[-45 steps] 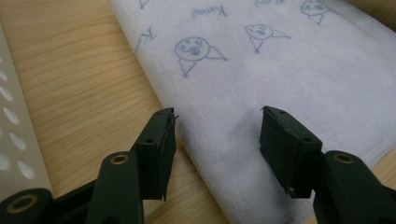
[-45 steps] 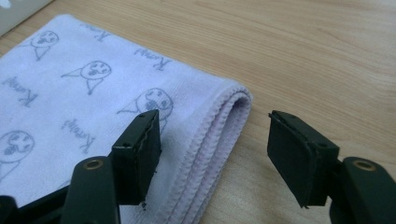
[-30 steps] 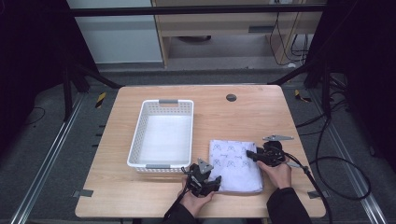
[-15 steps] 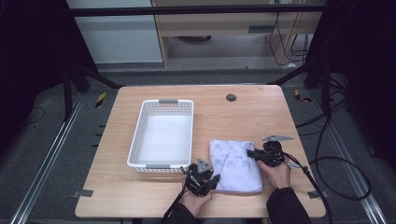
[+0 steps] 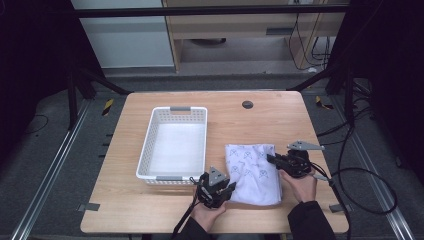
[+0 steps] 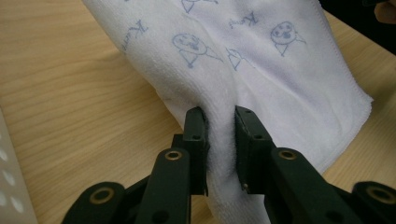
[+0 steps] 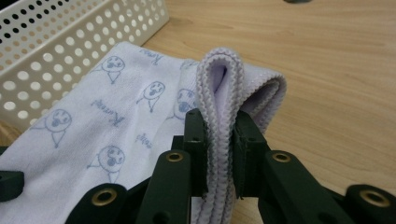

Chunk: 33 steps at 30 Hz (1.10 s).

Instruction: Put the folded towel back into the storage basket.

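Towel (image 5: 252, 172), white with pale blue printed faces, lay folded on the wooden surface (image 5: 260, 125) at lower centre of the high view, just right of the white perforated basket (image 5: 174, 145). Basket interior looked bare, white floor only. Left claw (image 6: 219, 126) was clenched on a pinched fold at the towel's near left edge; cloth bunched between the jaws. Right claw (image 7: 218, 128) was clenched on the towel's doubled hem, which looped up above the jaws. In the high view, right claw sat at the towel's right edge, left claw at its lower left corner.
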### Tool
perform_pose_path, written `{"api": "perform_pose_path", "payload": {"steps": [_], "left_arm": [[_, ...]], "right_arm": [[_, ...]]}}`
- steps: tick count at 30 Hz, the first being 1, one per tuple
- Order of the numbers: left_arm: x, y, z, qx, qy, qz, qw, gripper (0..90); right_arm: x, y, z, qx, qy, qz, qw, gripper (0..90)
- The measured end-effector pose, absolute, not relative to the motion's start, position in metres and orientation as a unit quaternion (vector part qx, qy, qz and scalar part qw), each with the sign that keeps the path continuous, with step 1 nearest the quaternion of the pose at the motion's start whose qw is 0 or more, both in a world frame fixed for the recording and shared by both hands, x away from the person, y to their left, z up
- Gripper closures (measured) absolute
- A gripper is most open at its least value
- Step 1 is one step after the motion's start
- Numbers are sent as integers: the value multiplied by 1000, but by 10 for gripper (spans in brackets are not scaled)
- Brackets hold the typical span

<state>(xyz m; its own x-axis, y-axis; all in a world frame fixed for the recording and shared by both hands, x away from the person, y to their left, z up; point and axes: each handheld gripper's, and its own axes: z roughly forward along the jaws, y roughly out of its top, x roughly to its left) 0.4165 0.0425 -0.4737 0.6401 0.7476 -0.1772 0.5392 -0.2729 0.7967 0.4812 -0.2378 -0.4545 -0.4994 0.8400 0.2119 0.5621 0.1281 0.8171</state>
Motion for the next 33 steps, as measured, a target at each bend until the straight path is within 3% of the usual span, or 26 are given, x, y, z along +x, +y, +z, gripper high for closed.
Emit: {"api": "perform_pose_path", "payload": {"steps": [33], "left_arm": [[414, 64, -398, 789, 355, 177, 469, 750]], "right_arm": [[471, -224, -389, 444, 714, 495, 219, 787]]}}
